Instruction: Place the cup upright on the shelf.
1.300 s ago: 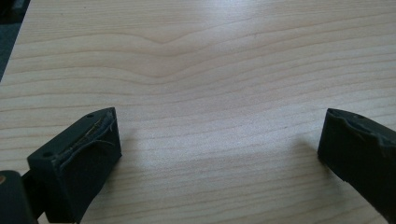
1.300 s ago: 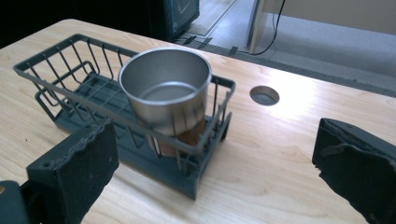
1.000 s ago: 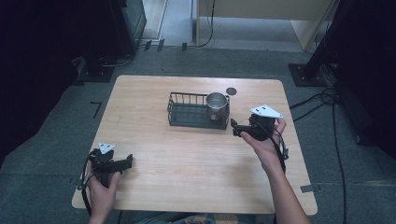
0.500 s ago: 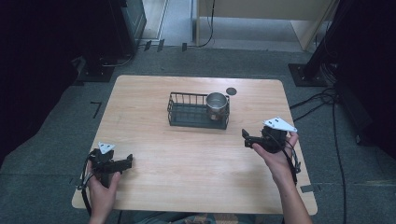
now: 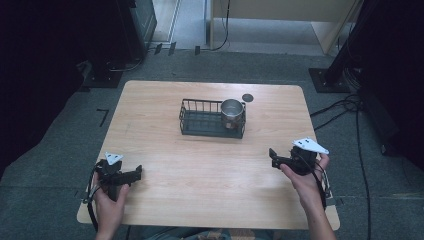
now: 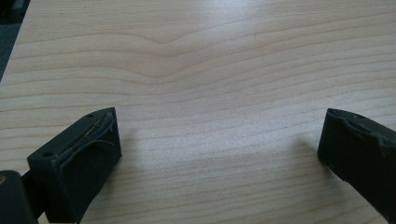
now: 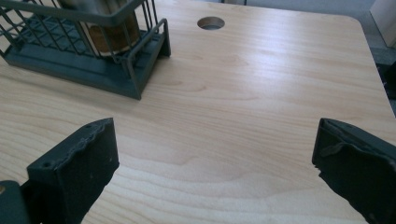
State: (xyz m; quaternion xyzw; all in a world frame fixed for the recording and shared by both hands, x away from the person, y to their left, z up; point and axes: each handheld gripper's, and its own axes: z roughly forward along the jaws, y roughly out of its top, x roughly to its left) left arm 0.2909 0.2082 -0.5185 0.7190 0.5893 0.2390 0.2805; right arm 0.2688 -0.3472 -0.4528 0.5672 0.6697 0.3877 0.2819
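Your right gripper (image 5: 274,157) hovers low over the wooden table (image 5: 165,150) with its jaws spread wide and nothing between them. The metal cup (image 5: 232,113) stands upright inside the black wire basket (image 5: 200,122), at the basket's end nearest this gripper. In the right gripper view the basket (image 7: 93,60) sits ahead of your jaws and off to their left, well apart from them, with the cup (image 7: 105,25) showing through the wires. A round hole in the tabletop (image 7: 210,22) lies farther ahead, beyond the basket's corner.

Your left gripper (image 5: 131,175) rests near your edge of the table, well apart from the basket. Its jaws also stand wide apart with bare wood between them.

The cup appears already placed, so the sensible step is to draw clear. Keep the right jaws apart, lift a little, and pull straight toward yourself so nothing brushes the basket wires. Leave the left gripper parked.
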